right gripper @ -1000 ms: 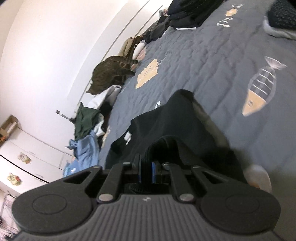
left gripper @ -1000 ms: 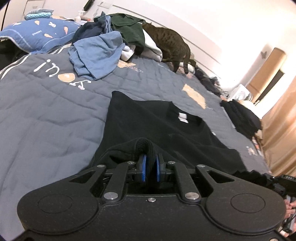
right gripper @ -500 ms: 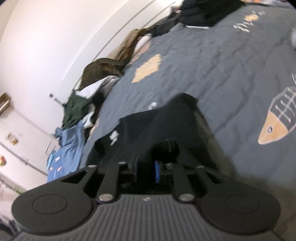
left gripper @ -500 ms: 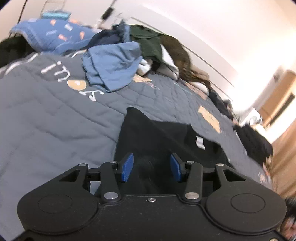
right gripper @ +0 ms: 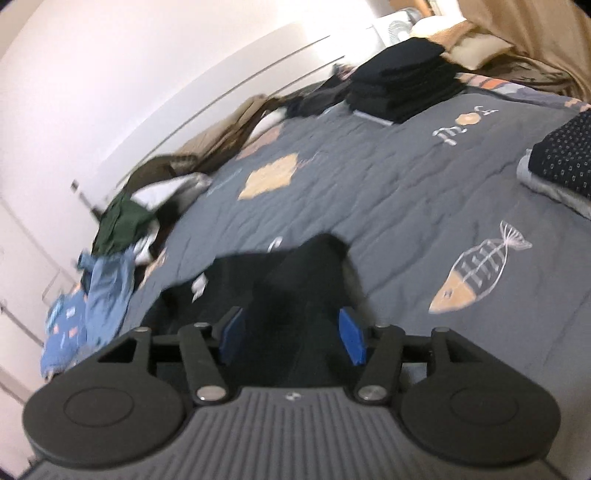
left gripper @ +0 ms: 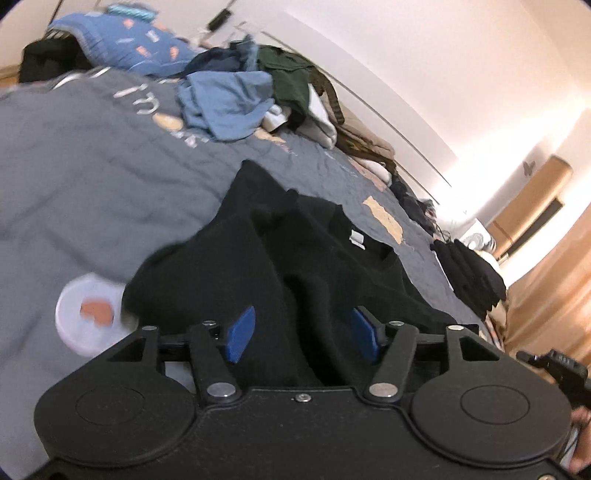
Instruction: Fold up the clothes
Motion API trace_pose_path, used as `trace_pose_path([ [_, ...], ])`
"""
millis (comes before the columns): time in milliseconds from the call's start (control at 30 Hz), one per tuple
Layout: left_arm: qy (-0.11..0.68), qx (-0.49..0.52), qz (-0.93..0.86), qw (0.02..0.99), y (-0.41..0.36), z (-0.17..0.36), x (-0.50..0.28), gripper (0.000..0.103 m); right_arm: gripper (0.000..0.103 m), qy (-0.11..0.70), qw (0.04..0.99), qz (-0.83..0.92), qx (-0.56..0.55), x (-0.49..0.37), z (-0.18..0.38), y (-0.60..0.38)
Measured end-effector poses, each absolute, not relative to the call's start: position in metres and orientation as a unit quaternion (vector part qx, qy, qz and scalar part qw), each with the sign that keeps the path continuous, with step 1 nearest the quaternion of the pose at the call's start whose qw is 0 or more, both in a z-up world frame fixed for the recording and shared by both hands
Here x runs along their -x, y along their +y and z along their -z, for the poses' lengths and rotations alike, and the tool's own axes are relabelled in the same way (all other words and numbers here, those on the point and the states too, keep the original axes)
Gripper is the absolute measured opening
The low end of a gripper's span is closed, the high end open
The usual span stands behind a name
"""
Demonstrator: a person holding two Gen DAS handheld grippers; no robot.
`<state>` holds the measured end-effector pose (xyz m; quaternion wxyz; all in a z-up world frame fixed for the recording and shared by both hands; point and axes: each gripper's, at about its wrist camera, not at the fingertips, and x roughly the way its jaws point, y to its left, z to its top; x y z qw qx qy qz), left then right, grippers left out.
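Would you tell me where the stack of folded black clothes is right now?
The stack of folded black clothes lies at the far end of the grey quilt, upper right in the right wrist view, beyond the black T-shirt and near the tan curtain.

A black T-shirt (left gripper: 332,266) lies partly folded on the grey quilt (left gripper: 92,177) (white neck label showing).

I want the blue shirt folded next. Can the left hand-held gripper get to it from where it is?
Probably yes. The left hand-held gripper is open, and only the black shirt and bare quilt lie between it and the blue shirt, though it sits well across the bed.
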<state>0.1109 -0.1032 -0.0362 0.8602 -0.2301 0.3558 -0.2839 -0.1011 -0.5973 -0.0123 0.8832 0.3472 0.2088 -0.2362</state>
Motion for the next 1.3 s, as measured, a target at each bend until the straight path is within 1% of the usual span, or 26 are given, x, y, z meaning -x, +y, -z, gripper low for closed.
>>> trace_pose_path([
  [233, 0.38, 0.283, 0.23, 0.85, -0.082, 0.062, -0.102, 0.06, 0.056, 0.206, 0.885, 0.206, -0.363, 0.124, 0.021, -0.536],
  [400, 0.39, 0.314, 0.208, 0.841, -0.072, 0.075, -0.11, 0.066, 0.056, 0.198, 0.873, 0.205, -0.396, 0.135, 0.036, -0.503],
  [567, 0.401, 0.359, 0.184, 0.823, -0.068, 0.09, -0.125, 0.066, 0.056, 0.22, 0.86, 0.189, -0.42, 0.126, 0.058, -0.482],
  [767, 0.401, 0.359, 0.191, 0.821, -0.083, 0.093, -0.134, 0.066, 0.056, 0.24, 0.86, 0.13, -0.431, 0.1, 0.071, -0.464],
  [967, 0.403, 0.356, 0.189, 0.821, -0.09, 0.099, -0.144, 0.068, 0.056, 0.27, 0.87, 0.075, -0.405, 0.075, 0.071, -0.433],
  [1300, 0.41, 0.351, 0.172, 0.824, -0.093, 0.104, -0.151, 0.068, 0.056, 0.295, 0.866, 0.038, -0.402, 0.065, 0.079, -0.409],
])
